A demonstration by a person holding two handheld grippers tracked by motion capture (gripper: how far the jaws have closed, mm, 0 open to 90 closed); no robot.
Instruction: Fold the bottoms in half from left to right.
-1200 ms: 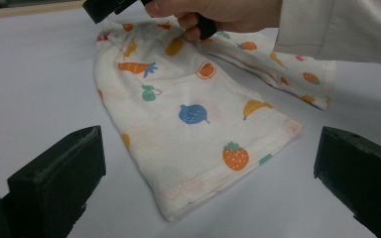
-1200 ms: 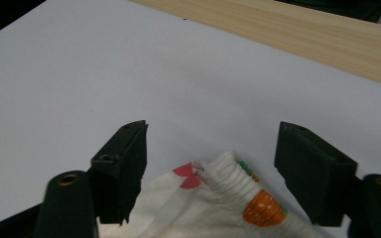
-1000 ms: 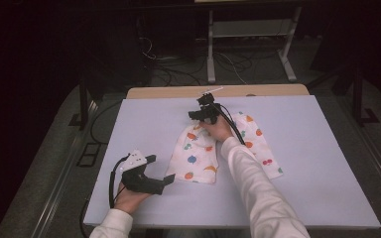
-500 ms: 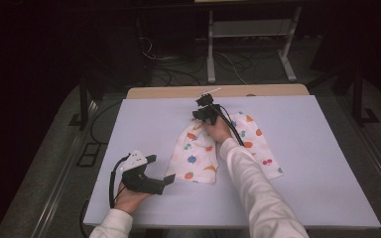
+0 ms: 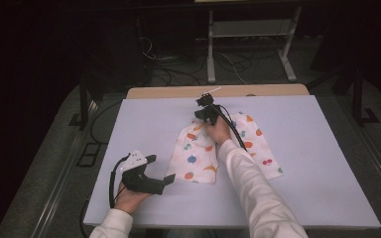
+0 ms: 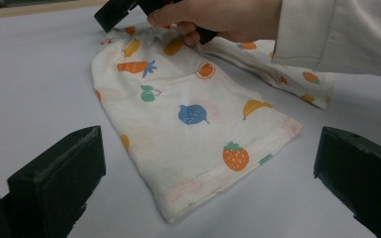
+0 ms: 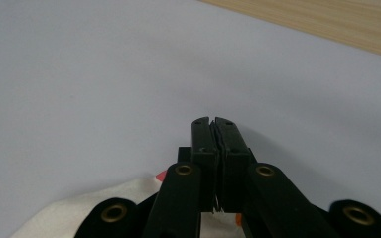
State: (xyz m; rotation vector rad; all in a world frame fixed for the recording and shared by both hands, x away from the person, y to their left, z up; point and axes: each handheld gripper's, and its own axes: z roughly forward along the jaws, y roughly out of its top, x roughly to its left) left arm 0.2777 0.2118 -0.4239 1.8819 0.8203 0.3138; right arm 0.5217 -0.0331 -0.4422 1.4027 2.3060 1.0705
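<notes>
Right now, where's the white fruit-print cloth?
High view: the white fruit-print cloth lies mid-table on the pale sheet, its far edge under the right claw, the left claw beside its near-left corner.

A pale lavender table carries a small white garment printed with fruit, lying flat near the middle. The right tool sits at the garment's far edge, its jaws having just been closing there, with its black cable trailing back over the cloth along a white sleeve. The left tool rests near the table's front left, just beside the garment's near corner, jaws apart.
</notes>
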